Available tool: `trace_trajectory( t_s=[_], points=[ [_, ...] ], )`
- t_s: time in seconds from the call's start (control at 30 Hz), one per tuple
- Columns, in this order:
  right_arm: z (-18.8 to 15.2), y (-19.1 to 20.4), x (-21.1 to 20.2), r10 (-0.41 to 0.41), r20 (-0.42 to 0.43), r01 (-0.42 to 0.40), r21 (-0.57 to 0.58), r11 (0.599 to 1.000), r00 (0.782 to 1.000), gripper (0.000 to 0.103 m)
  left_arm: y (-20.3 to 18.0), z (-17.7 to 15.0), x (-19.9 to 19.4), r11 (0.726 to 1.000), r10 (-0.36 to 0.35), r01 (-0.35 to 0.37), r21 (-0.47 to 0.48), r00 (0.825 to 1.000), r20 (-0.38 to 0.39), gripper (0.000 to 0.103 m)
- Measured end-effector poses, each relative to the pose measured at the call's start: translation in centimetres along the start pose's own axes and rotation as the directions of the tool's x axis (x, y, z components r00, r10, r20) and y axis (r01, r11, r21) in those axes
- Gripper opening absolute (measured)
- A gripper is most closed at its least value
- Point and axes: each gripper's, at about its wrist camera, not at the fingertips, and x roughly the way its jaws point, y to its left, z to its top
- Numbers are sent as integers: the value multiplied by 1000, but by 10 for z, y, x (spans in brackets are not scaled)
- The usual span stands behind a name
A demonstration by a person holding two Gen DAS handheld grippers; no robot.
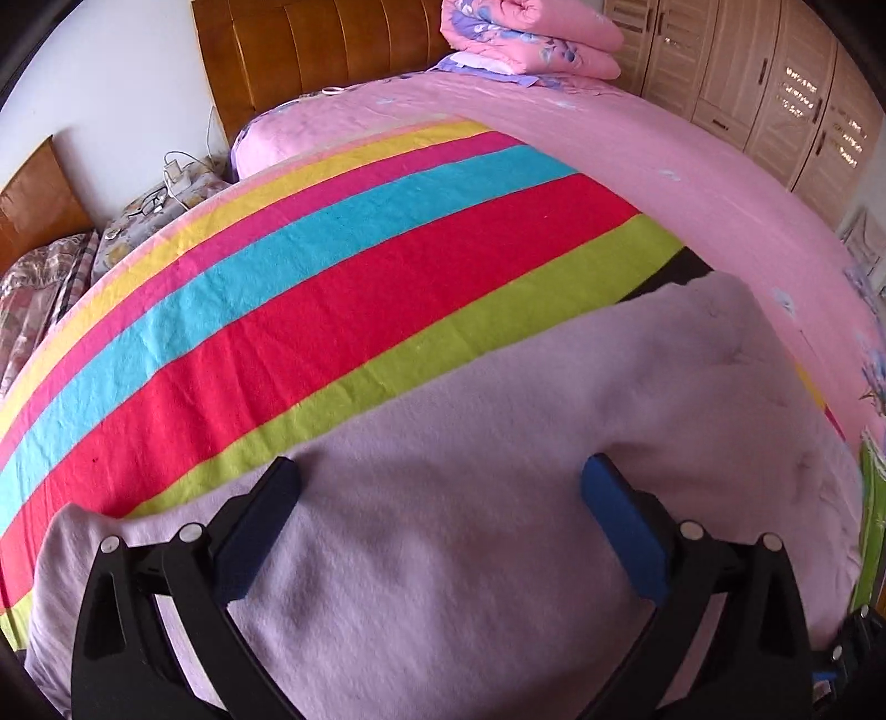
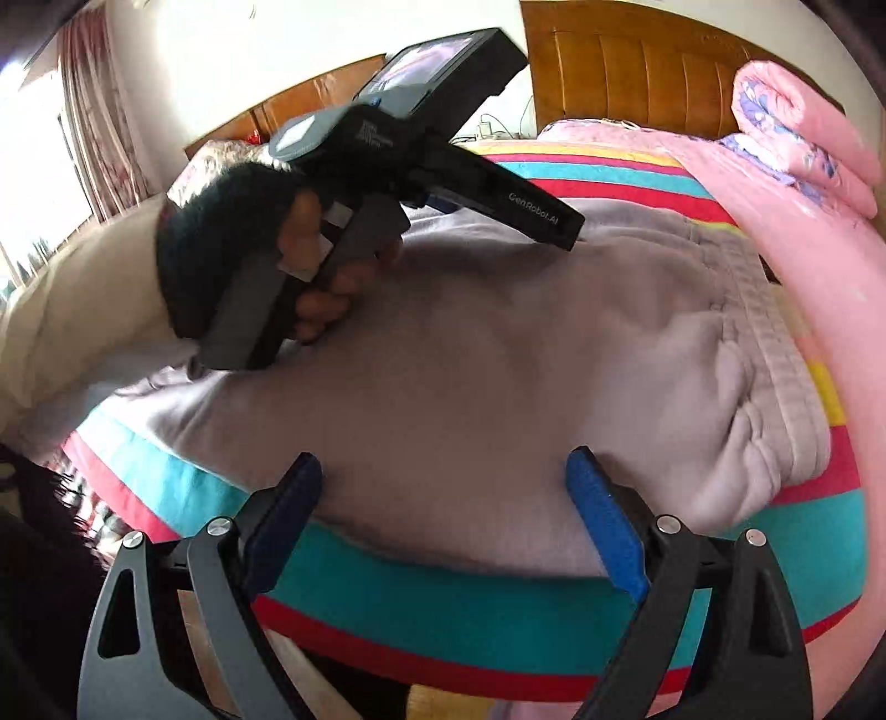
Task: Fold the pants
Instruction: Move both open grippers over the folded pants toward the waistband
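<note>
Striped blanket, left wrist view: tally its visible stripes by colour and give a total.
On the striped blanket under the lilac pants, left wrist view:
Yellow: 1
Pink: 1
Turquoise: 1
Red: 1
Lime green: 1
Total: 5 stripes
A paler pink band may run above the yellow one; too faint to count.

I see a bed [image 1: 637, 160] under a pink sheet with a striped blanket [image 1: 332, 288], a wooden headboard [image 1: 310, 50], a white wall [image 1: 111, 72], and wardrobes [image 1: 775, 72] opposite. Daylight floods through a curtained window [image 2: 33, 166].
</note>
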Motion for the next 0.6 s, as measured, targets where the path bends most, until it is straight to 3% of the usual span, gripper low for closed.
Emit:
trace_trajectory(
  t_s=[0.13,0.23,0.33,0.43,0.53,0.6],
  points=[
    [-6,-5,-8,27,31,-28,24,999,999,87,1,2,3,1000,10,-10,-5,1000,16,102],
    [-9,-17,-27,78,88,-88,114,990,993,87,1,1,-1,1000,11,-10,-9,1000,17,102],
    [-18,-42,-56,79,182,-123,245,962,980,86,10,3,-11,1000,24,-24,-18,1000,16,102],
    [-31,-69,-75,46,233,-129,357,925,971,86,30,4,-57,998,26,-20,-54,993,118,102],
    [-38,-89,-74,-27,196,-63,439,896,980,86,60,-7,-111,994,80,-63,-85,974,214,102],
    [-42,-100,-68,-23,183,-73,504,861,983,86,83,-25,-135,988,115,-87,-127,966,232,102]
  ],
)
